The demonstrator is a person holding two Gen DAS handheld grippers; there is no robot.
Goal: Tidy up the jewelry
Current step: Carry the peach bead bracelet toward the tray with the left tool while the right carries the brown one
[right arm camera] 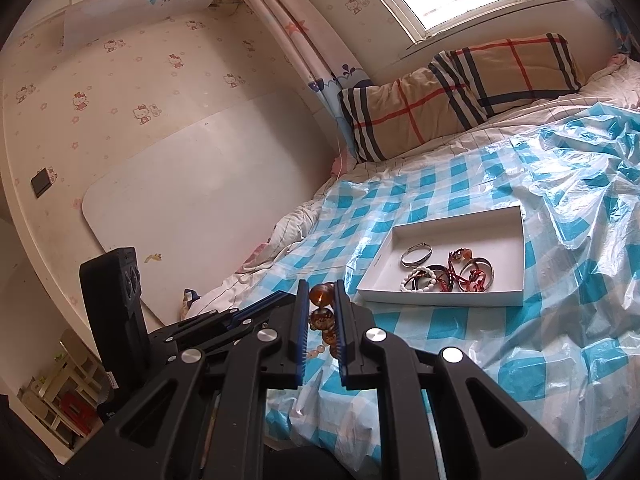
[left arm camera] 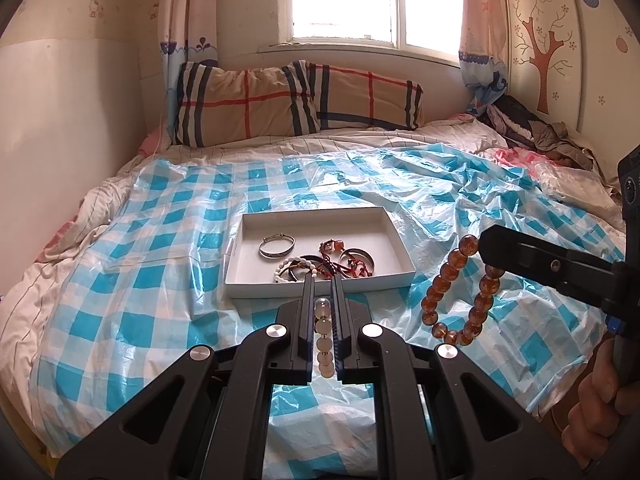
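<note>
A white shallow tray [left arm camera: 400, 248] [right arm camera: 380, 280] lies on the bed and holds a silver bangle [left arm camera: 276, 245] [right arm camera: 416, 254], a white bead bracelet [left arm camera: 292, 266] [right arm camera: 420, 278] and several red and dark bracelets [left arm camera: 348, 266] [right arm camera: 464, 272]. My left gripper [left arm camera: 323, 280] is shut on a pale bead bracelet [left arm camera: 323, 328], just in front of the tray's near edge. My right gripper [right arm camera: 322, 284] is shut on an amber bead bracelet [left arm camera: 452, 292] [right arm camera: 322, 308], which hangs above the cloth right of the tray. The right gripper shows in the left wrist view [left arm camera: 486, 244].
A crinkled blue-and-white checked plastic sheet [left arm camera: 160, 280] [right arm camera: 540, 340] covers the bed. Plaid pillows [left arm camera: 280, 100] [right arm camera: 460, 92] lie at the head under the window. Clothes [left arm camera: 532, 128] are piled at the far right. A white board [right arm camera: 200, 184] leans on the left wall.
</note>
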